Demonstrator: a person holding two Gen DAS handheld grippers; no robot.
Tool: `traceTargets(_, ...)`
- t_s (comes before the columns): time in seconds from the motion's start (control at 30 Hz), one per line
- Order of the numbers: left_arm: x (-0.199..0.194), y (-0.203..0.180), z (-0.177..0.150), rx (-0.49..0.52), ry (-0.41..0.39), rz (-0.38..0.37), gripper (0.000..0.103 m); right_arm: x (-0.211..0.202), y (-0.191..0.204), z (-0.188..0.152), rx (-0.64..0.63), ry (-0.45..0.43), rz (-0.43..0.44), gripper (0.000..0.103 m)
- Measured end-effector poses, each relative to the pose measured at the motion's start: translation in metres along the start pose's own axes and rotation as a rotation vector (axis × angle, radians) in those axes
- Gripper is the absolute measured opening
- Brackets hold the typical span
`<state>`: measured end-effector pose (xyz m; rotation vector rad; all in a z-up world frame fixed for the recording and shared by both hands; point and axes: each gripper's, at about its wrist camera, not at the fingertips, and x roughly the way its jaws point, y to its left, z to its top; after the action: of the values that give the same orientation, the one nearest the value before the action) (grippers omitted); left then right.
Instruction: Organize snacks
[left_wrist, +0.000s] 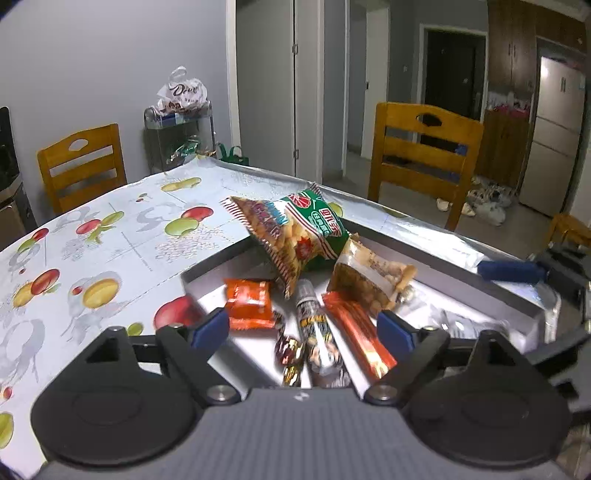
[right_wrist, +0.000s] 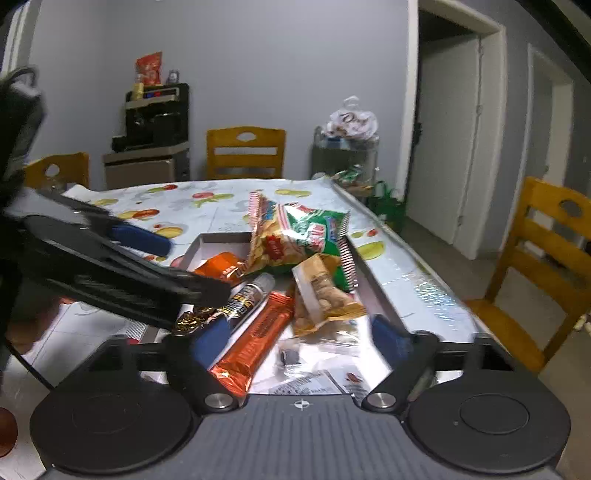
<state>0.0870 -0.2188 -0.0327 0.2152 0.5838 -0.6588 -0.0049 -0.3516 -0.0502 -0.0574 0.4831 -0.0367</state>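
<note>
Two tools spread wide above the snack tray.
Nothing is gripped by the left tool (left_wrist: 301, 330) or right tool (right_wrist: 303, 334); crinkly foil snack packets (left_wrist: 295, 236) lie heaped in the shallow grey tray (left_wrist: 443, 266) near the worktop's (left_wrist: 110, 229) corner, seemingly gathered for tidiness.

From my station I saw a white tablecloth (left_wrist: 122, 236) printed with red, yellow and green fruit and grey outlines. The tray (left_wrist: 207, 275) was pale grey. In it, one puffed-snack bag (left_wrist: 280, 240) had red-and-white striped edges, with blue and pink lettering over yellow pieces; the bag beside it (left_wrist: 325, 218) was green with a red-and-white label. A small packet (left_wrist: 247, 302) was orange, and the long bar (left_wrist: 358, 332) orange-red with a shiny foil sheen. Both grippers, left (left_wrist: 301, 330) and right (right_wrist: 301, 339), were black with blue pads. The chairs (left_wrist: 421, 155) were honey-yellow wood, the walls grey.
</note>
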Motion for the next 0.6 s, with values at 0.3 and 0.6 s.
traceTargets(0.3,-0.056,0.013,-0.044,-0.002,-0.004,-0.05,0.094,-0.047,0.023,-0.014,0.012,0.058,-0.055,0.103)
traceTargets(0.6,-0.084,0.017,-0.075,0.009,0.019,-0.059,0.095,-0.063,0.05,-0.038,0.08,0.174,-0.046,0.103)
